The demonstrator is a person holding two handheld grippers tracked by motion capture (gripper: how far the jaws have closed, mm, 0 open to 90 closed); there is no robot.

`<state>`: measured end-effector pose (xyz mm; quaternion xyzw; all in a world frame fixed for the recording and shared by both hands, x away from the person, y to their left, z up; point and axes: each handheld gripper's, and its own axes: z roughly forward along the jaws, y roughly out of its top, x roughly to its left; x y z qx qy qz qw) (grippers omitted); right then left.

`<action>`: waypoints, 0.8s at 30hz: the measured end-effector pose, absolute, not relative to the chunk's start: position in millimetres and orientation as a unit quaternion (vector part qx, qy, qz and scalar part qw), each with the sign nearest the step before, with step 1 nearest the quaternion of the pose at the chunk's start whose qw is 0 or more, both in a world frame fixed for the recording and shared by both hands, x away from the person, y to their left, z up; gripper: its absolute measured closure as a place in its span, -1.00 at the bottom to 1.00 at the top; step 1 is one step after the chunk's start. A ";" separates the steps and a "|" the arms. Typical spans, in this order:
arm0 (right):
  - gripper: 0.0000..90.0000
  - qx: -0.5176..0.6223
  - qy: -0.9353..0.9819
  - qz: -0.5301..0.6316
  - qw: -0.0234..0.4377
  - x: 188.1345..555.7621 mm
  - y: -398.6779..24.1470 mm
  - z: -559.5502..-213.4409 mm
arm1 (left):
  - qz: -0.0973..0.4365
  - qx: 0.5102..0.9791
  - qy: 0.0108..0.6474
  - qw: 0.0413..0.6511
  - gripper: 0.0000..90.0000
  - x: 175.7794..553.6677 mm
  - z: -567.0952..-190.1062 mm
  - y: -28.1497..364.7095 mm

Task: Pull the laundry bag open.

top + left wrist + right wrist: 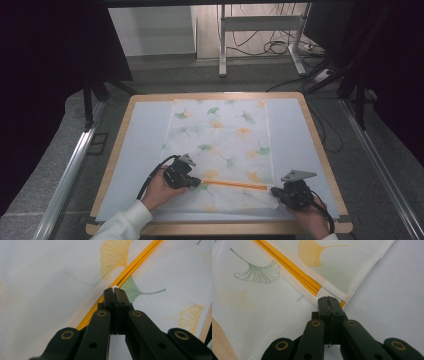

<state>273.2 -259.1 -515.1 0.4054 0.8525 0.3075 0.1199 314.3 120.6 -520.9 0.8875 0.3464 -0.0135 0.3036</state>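
Two grippers pinch the orange zipper point(234, 184), which runs parallel to the table's near edge: left gripper point(196, 181) shut on its pull, right gripper point(276, 191) clamping the bag point(220, 145) corner.

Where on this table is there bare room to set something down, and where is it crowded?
Free: the pale strip between the leaf-print bag and the table left rim, and the matching strip toward the right rim. Crowded: the near edge, where the left claw and right claw sit shut at the ends of the orange zipper.

Matt woven mesh cloth bag point(220, 145)
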 end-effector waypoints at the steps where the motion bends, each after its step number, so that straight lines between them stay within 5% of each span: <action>1: 1.00 0.405 0.852 0.308 0.119 273.3 -259.1 -515.1 | -0.014 0.887 0.347 0.303 1.00 314.3 -520.9 122.2; 24: 1.00 0.406 0.852 0.308 0.121 273.0 -259.0 -515.2 | -0.009 0.874 0.378 0.306 1.00 311.7 -523.4 161.6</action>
